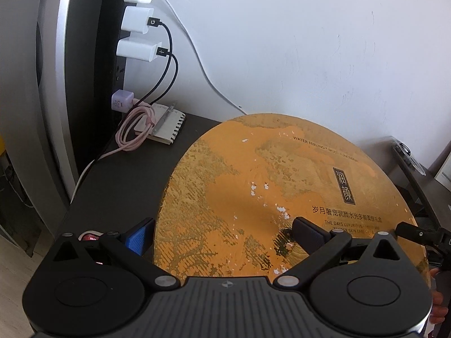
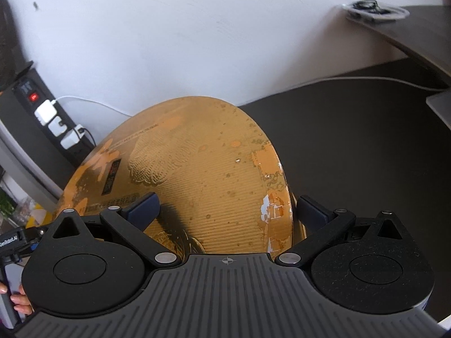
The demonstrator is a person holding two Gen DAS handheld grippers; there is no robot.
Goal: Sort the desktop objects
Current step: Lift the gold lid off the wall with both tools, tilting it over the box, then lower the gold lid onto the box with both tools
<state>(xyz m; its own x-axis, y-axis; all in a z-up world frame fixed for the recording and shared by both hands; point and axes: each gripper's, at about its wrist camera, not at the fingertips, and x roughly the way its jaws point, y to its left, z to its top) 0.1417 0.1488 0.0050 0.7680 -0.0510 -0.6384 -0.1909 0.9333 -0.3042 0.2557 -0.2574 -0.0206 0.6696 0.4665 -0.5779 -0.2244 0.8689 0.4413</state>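
Round gift box lid (image 1: pixel 282 186): orange and gold, worn, with Chinese lettering; lies over the dark worktop (image 1: pixel 121 180), filling both views.
Left gripper (image 1: pixel 222 235): jaws wide, straddling the lid's left edge, one finger over its top.
Right gripper (image 2: pixel 227 209): jaws wide, straddling the lid's right edge.
Back left: spiral notebook (image 1: pixel 166 126) with coiled pink cable (image 1: pixel 132 131); white chargers (image 1: pixel 138 18) in a power strip.

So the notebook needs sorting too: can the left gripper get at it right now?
Probably not directly: the left gripper sits open astride the round gold box's edge, and the notebook lies beyond, under a pink cable.
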